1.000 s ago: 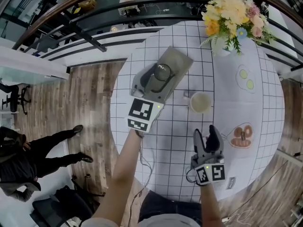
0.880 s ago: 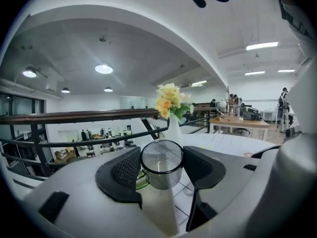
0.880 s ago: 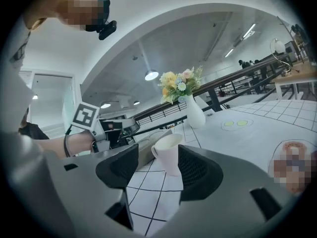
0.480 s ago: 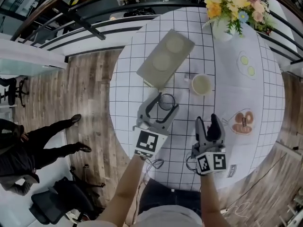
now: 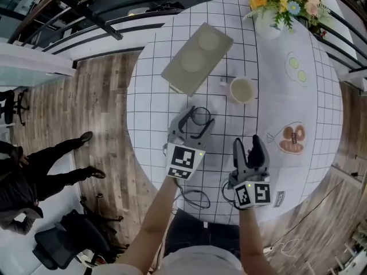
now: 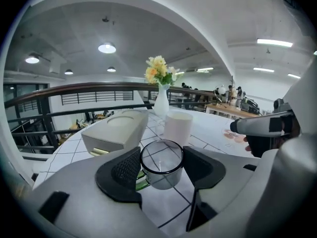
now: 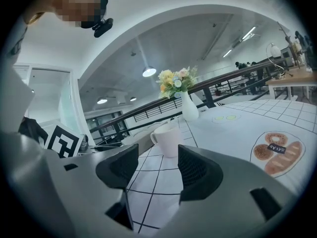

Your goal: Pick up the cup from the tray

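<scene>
A clear glass cup [image 5: 201, 114] sits between the jaws of my left gripper [image 5: 196, 121], which is shut on it; the pads press its sides in the left gripper view [image 6: 161, 163]. The cup is held low over the checked tablecloth, nearer to me than the grey tray [image 5: 198, 58]. I cannot tell whether its base touches the cloth. The tray shows two bare round recesses. My right gripper [image 5: 249, 143] rests near the table's front edge, open, with nothing between its pads [image 7: 153, 167].
A white mug [image 5: 242, 90] stands right of the tray, straight ahead of the right gripper [image 7: 168, 138]. A vase of flowers [image 5: 281, 2] is at the far right. Printed food pictures [image 5: 292, 137] lie on the cloth. The table's round edge runs along the left.
The left gripper has carried the glass cup off the tray and toward me, down to the middle of the table. The right gripper has stayed where it was.
</scene>
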Demonstrator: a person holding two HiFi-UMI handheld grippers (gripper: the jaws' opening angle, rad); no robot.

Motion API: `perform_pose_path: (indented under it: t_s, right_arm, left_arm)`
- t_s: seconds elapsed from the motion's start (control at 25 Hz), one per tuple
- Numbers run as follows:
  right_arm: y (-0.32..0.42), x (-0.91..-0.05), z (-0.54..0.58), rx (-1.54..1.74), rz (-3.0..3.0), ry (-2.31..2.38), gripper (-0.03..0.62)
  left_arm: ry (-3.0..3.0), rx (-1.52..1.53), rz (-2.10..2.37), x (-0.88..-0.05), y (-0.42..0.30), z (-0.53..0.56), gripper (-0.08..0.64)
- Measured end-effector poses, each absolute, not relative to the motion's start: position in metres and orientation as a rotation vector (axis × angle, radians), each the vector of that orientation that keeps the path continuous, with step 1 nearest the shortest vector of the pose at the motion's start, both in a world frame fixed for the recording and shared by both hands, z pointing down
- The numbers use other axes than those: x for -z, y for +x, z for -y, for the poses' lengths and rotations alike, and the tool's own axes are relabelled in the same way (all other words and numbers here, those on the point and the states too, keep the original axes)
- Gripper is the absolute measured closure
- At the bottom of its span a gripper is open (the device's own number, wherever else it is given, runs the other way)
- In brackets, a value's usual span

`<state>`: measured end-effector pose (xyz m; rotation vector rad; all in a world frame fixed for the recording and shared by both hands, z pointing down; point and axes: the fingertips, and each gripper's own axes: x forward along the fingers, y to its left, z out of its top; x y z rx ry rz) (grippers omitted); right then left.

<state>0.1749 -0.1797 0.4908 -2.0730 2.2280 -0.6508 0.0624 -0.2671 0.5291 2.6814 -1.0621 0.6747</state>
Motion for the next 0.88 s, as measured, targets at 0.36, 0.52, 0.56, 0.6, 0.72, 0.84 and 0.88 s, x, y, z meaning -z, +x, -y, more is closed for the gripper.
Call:
perform_pose_path:
  t_s: [0.36, 0.52, 0.56, 0.6, 0.72, 0.84, 0.88]
  right_arm:
    - [0.177, -0.496, 0.172, 0.654, -2.231, -2.092, 0.341]
    - [0.179, -0.495, 0.171, 0.649, -2.227, -2.097, 0.341]
    - [0.180, -0.495, 0.170, 0.648, -2.226, -2.098, 0.341]
    - [0.180, -0.495, 0.170, 0.647, -2.227, -2.098, 0.341]
    - [0.179, -0.495, 0.168, 0.647, -2.233, -2.096, 0.341]
    - [0.178, -0.495, 0.167, 0.651, -2.230, -2.094, 0.341]
    - [0.178, -0.495, 0.166, 0.652, -2.229, -2.094, 0.341]
  left_arm:
    - [2.672, -0.736, 1.059, -0.550, 0.068, 0.267, 0.284]
    - [2.674, -0.769, 1.047, -0.557, 0.070, 0.265, 0.284]
    - [2.671, -0.778, 1.043, -0.559, 0.071, 0.264, 0.284]
    - [2.666, -0.786, 1.041, -0.561, 0.071, 0.263, 0.284]
    - [2.667, -0.807, 1.043, -0.566, 0.070, 0.261, 0.284]
    - [2.681, -0.806, 1.048, -0.566, 0.071, 0.261, 0.284]
    - [2.678, -0.796, 1.049, -0.566, 0.072, 0.262, 0.282]
